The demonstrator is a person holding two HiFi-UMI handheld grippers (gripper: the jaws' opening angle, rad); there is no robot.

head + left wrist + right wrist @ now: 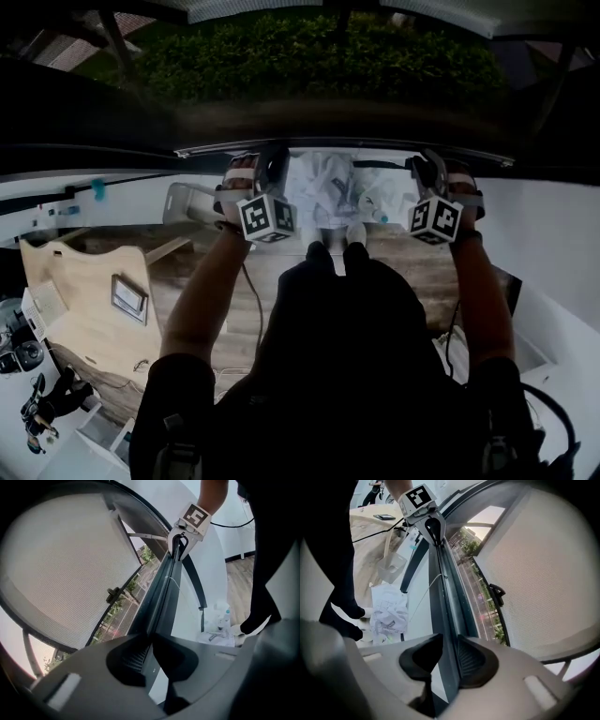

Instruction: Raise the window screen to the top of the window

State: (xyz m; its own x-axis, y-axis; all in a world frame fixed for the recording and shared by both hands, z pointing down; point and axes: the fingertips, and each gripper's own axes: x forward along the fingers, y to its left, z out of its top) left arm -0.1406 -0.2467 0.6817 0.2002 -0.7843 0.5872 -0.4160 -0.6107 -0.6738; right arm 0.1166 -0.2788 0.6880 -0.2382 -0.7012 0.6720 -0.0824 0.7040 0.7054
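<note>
Left gripper [151, 644] clenched on the thin edge of a dark rail [161, 597]. Right gripper [449, 641] straddles the same rail farther along, jaws wider, not clamped. Window screen [61, 559] mesh spreads just beyond the rail. Floor below: clear tub [391, 562], contents not discernible; crumpled white bag [389, 609] near it; bottle [225, 612] upright.

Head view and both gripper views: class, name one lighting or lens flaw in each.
Head view: underexposed, the person's torso near black. Left gripper view: fisheye bows the window frame, dark corners. Right gripper view: mesh screen washed pale.
</note>
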